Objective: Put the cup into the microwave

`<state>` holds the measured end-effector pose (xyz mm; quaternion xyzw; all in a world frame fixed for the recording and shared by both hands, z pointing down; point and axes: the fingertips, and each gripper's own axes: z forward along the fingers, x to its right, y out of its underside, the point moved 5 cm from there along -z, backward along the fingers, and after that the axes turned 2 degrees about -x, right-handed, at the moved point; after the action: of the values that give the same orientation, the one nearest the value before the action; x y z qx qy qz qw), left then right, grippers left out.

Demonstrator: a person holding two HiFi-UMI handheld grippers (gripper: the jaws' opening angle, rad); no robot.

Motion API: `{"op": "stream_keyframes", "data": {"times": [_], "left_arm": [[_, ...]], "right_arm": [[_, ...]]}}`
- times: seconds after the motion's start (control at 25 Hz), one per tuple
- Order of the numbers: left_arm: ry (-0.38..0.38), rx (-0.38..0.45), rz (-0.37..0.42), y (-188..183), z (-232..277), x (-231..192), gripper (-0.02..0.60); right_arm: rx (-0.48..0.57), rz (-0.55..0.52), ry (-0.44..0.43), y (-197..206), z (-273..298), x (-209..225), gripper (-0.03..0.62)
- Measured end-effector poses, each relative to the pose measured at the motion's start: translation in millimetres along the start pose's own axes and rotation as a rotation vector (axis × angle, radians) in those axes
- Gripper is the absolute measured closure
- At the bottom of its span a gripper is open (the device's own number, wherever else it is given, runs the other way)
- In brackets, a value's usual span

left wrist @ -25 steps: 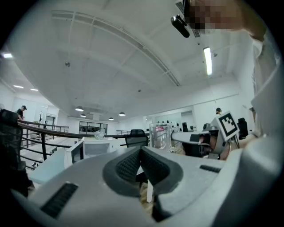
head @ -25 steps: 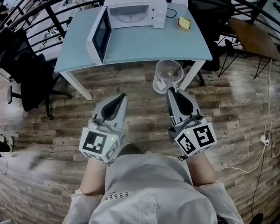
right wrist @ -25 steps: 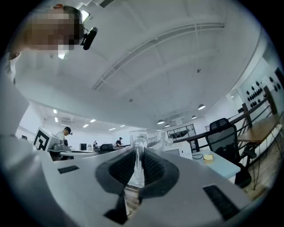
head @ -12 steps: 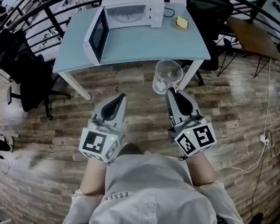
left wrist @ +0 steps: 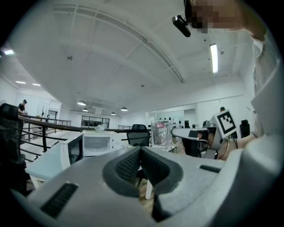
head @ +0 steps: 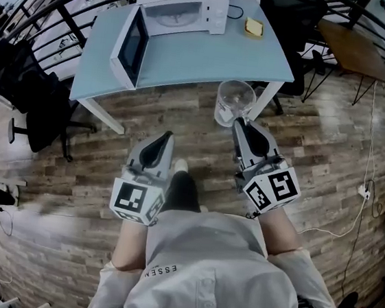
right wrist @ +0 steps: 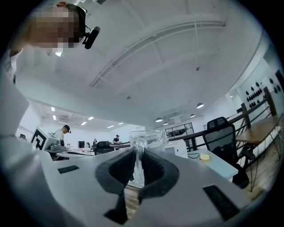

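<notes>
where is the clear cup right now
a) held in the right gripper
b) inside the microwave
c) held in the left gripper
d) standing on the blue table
A: the right gripper is shut on the handle of the cup, which hangs in front of the table and is not yet in the open microwave.

light: bright, even, ceiling lamps (left wrist: pixel 214 57) | edges: fisheye-bent, dark corners | blur: slight
</notes>
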<state>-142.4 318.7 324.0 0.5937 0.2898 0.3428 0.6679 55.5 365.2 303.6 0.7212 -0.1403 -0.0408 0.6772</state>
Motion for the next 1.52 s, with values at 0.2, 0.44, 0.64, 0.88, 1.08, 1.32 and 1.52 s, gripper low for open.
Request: {"op": "stream_keyframes", "data": {"times": [0.2, 0.44, 0.64, 0.88, 1.08, 1.32, 1.52], "left_arm": [[0.0, -0.002, -0.008, 2, 35, -33, 0.581], [0.023, 0.008, -0.019, -9, 100, -92, 0.58], [0.04, 0.021, -0.031, -23, 158, -151, 0.581], [0.053, 0.034, -0.02, -40, 223, -227, 0.581], [0.062, 0.026, -0.019, -43, 267, -273, 0.581], [0.046, 0.005, -0.026, -42, 307, -304, 0.581], [0.001, 0.003, -0.048, -40, 336, -324, 0.581]], "right_arm": [[-0.011, 0.009, 0.004, 7, 42, 20, 0.559], [-0.034, 0.016, 0.018, 8, 119, 54, 0.559], [-0.043, 0.008, 0.039, 1, 192, 84, 0.559], [-0.03, -0.008, 0.052, -6, 281, 113, 0.559], [-0.023, -0.005, 0.044, -3, 339, 131, 0.559], [-0.065, 0.023, 0.025, 9, 390, 160, 0.559], [-0.09, 0.021, -0.035, 19, 433, 189, 0.559]]}}
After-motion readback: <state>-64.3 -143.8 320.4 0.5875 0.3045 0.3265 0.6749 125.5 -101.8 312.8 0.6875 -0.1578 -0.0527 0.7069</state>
